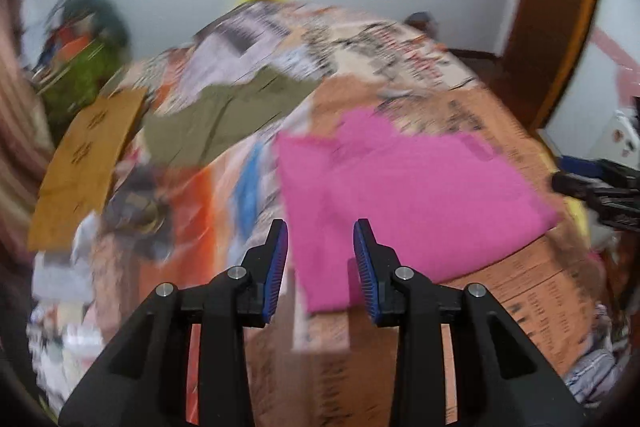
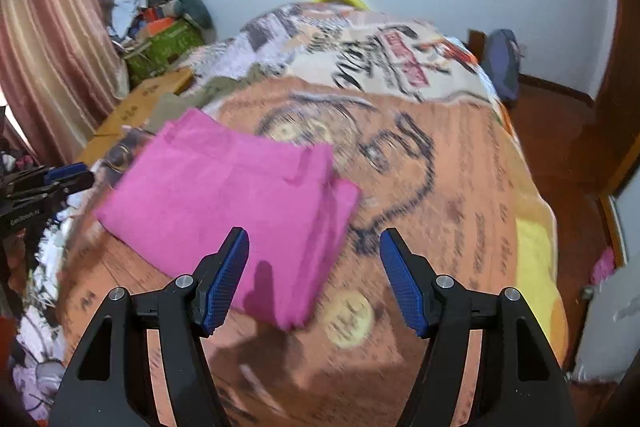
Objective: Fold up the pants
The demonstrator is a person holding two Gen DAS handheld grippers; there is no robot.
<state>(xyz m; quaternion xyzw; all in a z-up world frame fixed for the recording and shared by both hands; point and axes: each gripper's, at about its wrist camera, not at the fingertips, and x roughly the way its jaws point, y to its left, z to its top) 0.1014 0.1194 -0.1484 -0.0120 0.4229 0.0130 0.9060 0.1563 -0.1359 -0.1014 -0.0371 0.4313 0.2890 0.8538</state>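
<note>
Pink pants (image 1: 404, 199) lie folded into a flat rectangle on the patterned bedspread (image 1: 532, 291); they also show in the right wrist view (image 2: 240, 203). My left gripper (image 1: 320, 267) is open and empty, held above the near left edge of the pink pants. My right gripper (image 2: 314, 275) is open and empty, held above their near right corner. The right gripper (image 1: 592, 191) shows at the right edge of the left wrist view, and the left gripper (image 2: 48, 183) at the left edge of the right wrist view. Both views are motion-blurred.
An olive-green garment (image 1: 224, 115) lies farther back on the bed, next to a flat cardboard box (image 1: 84, 167). A green box with clutter (image 2: 164, 43) stands by the curtain (image 2: 48, 39). A dark bag (image 2: 502, 63) sits on the wooden floor (image 2: 560, 131) to the right of the bed.
</note>
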